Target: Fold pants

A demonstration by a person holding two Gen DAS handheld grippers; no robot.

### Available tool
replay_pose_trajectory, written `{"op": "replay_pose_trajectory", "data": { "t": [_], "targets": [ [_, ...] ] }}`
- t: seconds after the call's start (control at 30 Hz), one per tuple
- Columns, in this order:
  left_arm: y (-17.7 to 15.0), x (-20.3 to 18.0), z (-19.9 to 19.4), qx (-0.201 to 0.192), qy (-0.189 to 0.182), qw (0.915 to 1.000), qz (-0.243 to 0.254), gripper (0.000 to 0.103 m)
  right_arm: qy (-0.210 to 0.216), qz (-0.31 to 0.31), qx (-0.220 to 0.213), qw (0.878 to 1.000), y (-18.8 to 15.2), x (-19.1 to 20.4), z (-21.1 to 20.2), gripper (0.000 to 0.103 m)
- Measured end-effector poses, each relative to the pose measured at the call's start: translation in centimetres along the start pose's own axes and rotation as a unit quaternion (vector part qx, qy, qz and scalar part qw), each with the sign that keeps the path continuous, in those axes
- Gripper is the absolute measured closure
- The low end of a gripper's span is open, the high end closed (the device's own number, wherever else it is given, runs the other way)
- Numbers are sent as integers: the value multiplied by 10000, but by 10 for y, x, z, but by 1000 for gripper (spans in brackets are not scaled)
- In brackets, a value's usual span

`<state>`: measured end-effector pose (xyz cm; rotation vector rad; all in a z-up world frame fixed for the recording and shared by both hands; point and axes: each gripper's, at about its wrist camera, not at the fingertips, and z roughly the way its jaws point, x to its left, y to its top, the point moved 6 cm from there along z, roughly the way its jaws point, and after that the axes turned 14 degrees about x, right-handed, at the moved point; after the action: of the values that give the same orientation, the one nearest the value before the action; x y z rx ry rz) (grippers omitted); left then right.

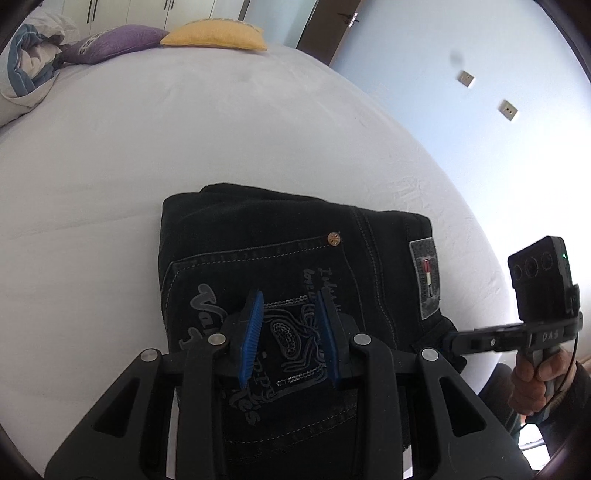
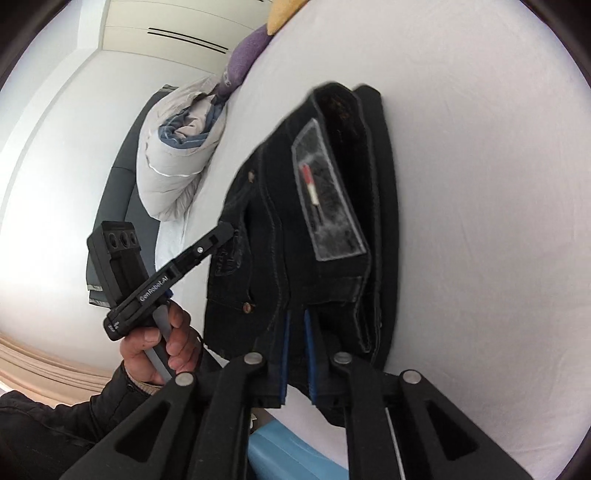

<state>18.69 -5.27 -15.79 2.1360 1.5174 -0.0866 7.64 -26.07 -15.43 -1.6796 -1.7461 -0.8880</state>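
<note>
Black jeans (image 1: 295, 258) lie folded into a compact stack on the white bed (image 1: 184, 129), back pocket with grey embroidery facing up. My left gripper (image 1: 291, 332) hovers open over the pocket, its blue pads (image 1: 253, 332) apart and holding nothing. In the right wrist view the same jeans (image 2: 314, 221) show their waistband and grey label. My right gripper (image 2: 296, 354) is nearly closed, its blue pads (image 2: 284, 354) pinching the near edge of the waistband. The right gripper also shows at the jeans' right edge in the left wrist view (image 1: 454, 338).
A yellow pillow (image 1: 218, 35) and a purple pillow (image 1: 114, 40) lie at the bed's far end beside a rolled duvet (image 1: 26, 66). A blue wall (image 1: 461, 92) borders the bed's right side. A light blue item (image 2: 295, 454) sits below the bed edge.
</note>
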Motion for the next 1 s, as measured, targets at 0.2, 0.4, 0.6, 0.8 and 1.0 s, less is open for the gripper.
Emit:
{"op": "replay_pose_trajectory", "data": {
  "t": [0.2, 0.4, 0.6, 0.8, 1.0],
  "targets": [
    [-6, 8, 13, 145, -228, 9996, 42, 75, 760, -384, -209, 9962, 66, 25, 2, 61],
    [-42, 10, 4, -115, -634, 9979, -57, 75, 613, 883, -273, 9938, 103, -49, 20, 103],
    [-112, -10, -4, 18, -744, 9968, 294, 74, 666, 836, -534, 9928, 91, -48, 8, 100],
    [-119, -1, -26, -54, -690, 9972, 274, 74, 1040, 132, -572, 9929, 69, 0, -8, 43],
    [-77, 23, -19, -31, -330, 9991, -272, 45, 721, 412, -189, 9964, 39, -17, 11, 47]
  ]
}}
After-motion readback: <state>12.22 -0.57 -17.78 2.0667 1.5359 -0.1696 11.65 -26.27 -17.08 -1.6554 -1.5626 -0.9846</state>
